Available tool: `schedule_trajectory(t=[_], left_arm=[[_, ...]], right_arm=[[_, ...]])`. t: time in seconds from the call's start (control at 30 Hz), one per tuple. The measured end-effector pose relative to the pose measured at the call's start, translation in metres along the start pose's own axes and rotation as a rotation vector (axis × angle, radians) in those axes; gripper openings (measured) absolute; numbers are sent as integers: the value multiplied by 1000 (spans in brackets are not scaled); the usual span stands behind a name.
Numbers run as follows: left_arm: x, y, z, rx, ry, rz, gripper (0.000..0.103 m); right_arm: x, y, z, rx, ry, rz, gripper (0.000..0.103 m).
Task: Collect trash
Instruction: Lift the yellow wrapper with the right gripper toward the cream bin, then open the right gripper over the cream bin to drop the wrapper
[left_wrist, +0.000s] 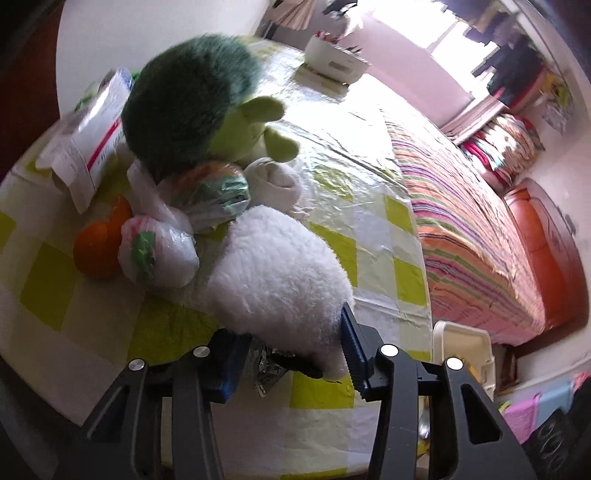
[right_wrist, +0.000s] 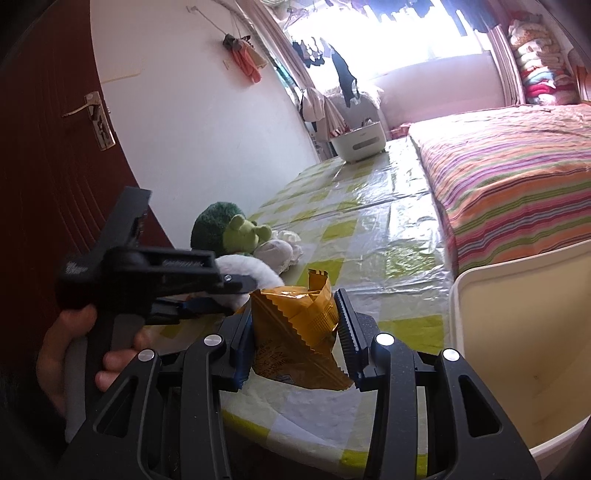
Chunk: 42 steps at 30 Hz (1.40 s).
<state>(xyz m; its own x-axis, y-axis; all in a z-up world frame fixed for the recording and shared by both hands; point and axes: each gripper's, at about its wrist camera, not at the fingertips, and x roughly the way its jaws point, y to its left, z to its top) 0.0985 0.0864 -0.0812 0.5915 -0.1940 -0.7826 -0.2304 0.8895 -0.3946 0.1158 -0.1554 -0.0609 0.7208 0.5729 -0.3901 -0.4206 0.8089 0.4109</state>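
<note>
My left gripper (left_wrist: 291, 354) is shut around the near end of a white plush toy (left_wrist: 277, 280) on the checked tablecloth (left_wrist: 369, 236), both blue pads against its fur. A crumpled silver foil wrapper (left_wrist: 269, 373) lies under the plush between the jaws, touching neither pad. In the right wrist view the left gripper (right_wrist: 236, 295) pinches the same white plush (right_wrist: 258, 271), held by a hand (right_wrist: 74, 350). My right gripper (right_wrist: 295, 347) is shut on a puffy yellow snack bag (right_wrist: 295, 332), held just over the table's near edge.
A white bin (right_wrist: 517, 350) stands right of the table, next to a striped bed (right_wrist: 517, 184). Behind the white plush lie a green plush (left_wrist: 192, 107), an orange (left_wrist: 96, 243), plastic-wrapped bundles (left_wrist: 159, 254), rolled socks (left_wrist: 277, 177) and a white packet (left_wrist: 92, 136). A white box (left_wrist: 332, 59) sits at the far end.
</note>
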Motion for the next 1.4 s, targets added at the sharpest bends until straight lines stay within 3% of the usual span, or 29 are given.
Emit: schedule_trajectory(t=[0.53, 0.93, 1.0, 1.07, 1.13, 1.4], left_arm=[[-50, -66, -29, 353, -184, 11, 45], [-48, -102, -47, 492, -175, -26, 45], [-47, -108, -50, 504, -169, -33, 45], [-45, -114, -53, 518, -160, -42, 45], [-44, -120, -55, 532, -152, -50, 45], [-33, -146, -62, 590, -105, -91, 45]], right_arm=[[-49, -26, 24, -22, -138, -191, 39], [-87, -65, 30, 32, -224, -393, 41], [-88, -72, 27, 73, -231, -413, 49], [-93, -78, 26, 105, -250, -408, 70], [-99, -79, 25, 119, -285, -424, 78], [-135, -97, 17, 255, -464, -474, 81]])
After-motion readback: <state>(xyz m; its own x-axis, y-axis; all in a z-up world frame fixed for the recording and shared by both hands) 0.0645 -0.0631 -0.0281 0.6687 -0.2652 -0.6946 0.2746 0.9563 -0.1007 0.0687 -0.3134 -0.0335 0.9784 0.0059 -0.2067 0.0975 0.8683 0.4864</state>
